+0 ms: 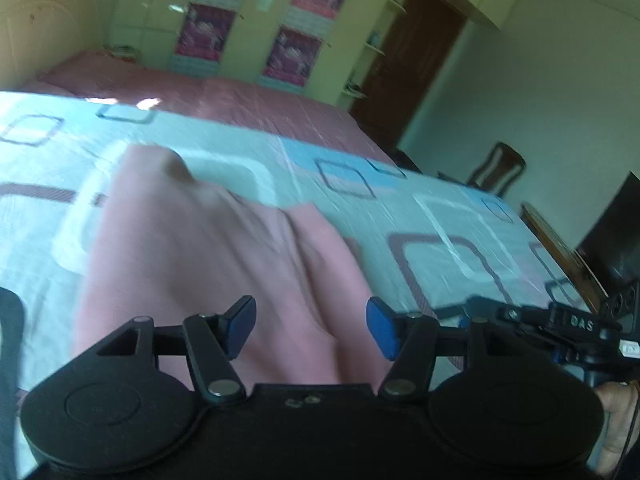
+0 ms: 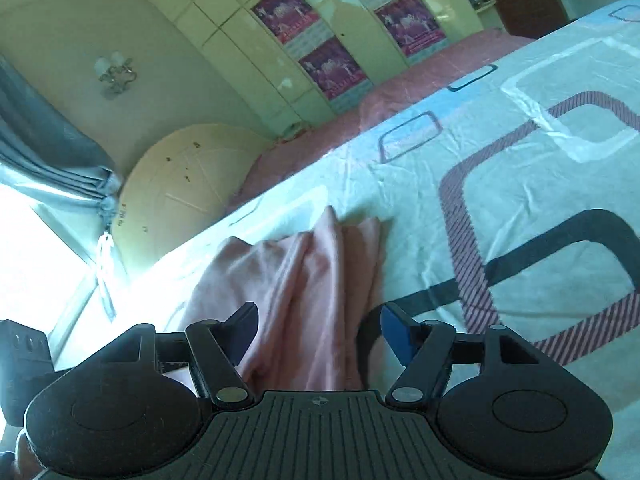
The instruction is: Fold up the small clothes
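A pink cloth (image 1: 208,248) lies rumpled in loose folds on the patterned bedsheet (image 1: 440,216), spread out just ahead of both tools. The left tool (image 1: 310,326) and right tool (image 2: 320,330) hover over its near edge, fingers spread, gripping nothing.

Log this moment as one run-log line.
task: fold small clothes | left hand-held gripper: open | right hand-held gripper: open | pink garment: rumpled on patterned bedsheet, ungripped
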The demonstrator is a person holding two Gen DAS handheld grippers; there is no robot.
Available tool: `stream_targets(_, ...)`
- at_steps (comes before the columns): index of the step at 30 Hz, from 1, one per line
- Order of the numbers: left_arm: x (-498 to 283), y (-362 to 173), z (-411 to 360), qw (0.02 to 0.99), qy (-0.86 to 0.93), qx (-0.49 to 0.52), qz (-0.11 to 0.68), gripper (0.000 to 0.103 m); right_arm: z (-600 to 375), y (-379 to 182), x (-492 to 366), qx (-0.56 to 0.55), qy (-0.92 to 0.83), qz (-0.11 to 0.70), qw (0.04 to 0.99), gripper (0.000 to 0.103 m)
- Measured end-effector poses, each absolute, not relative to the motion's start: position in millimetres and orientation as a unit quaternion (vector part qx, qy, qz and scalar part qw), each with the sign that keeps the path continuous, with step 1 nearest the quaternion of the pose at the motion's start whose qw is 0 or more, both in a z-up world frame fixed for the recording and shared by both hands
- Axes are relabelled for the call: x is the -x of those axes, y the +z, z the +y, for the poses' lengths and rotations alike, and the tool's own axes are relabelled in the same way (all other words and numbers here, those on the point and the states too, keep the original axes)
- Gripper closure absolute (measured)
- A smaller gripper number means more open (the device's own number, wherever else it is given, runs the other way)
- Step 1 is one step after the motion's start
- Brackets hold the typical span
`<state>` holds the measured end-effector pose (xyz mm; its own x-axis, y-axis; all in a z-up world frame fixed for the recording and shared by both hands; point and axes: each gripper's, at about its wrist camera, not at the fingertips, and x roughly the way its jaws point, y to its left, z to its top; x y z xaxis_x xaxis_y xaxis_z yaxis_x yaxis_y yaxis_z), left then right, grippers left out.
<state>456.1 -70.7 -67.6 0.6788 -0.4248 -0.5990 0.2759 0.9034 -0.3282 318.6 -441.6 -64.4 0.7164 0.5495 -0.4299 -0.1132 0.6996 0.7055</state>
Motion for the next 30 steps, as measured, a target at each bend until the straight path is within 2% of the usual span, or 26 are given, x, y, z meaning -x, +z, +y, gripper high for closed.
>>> stream_targets(4,-483.8,-57.0,-21.2,0.918,-0.123,0.117,0.358,0.052,-411.5,-75.5,-345.7,-0.363,0.234,0.341,0.835,0.037)
stream_targets(6,-494.7,-63.3,-9.2,0.915,-0.107,0.116,0.371,0.058,-392.3,-83.5,-360.0,-0.362,0.244,0.356,0.826,0.040)
stream_targets(9,-509.5,-80.0,-1.4,0.906,-0.106,0.113,0.393,0.060,-368.6,-96.7,-379.7,-0.360,0.243,0.384,0.815,0.046)
stream_targets(16,-516.8,-114.5,10.7,0.891,-0.125,0.108,0.423,0.060,-340.7,-116.2,-405.0,-0.341,0.226,0.427,0.806,0.050)
stream_targets(18,-516.3,-118.0,18.6,0.889,-0.136,0.111,0.424,0.059,-335.4,-115.6,-407.2,-0.335,0.232,0.435,0.803,0.059)
stream_targets(19,-516.6,-119.6,21.4,0.887,-0.144,0.111,0.424,0.059,-332.6,-116.2,-408.4,-0.329,0.232,0.442,0.801,0.066)
stream_targets(22,-520.7,-120.0,27.3,0.882,-0.163,0.115,0.427,0.059,-329.1,-118.8,-413.0,-0.324,0.222,0.449,0.803,0.069)
stream_targets(23,-521.1,-117.4,28.7,0.885,-0.169,0.109,0.421,0.059,-326.3,-116.7,-413.9,-0.318,0.219,0.449,0.806,0.073)
stream_targets(25,-521.5,-113.3,29.9,0.893,-0.178,0.096,0.402,0.059,-316.6,-110.7,-413.7,-0.283,0.213,0.451,0.819,0.092)
stream_targets(30,-530.1,-109.0,22.8,0.890,-0.195,0.091,0.401,0.062,-289.7,-72.2,-402.5,-0.176,0.201,0.417,0.869,0.094)
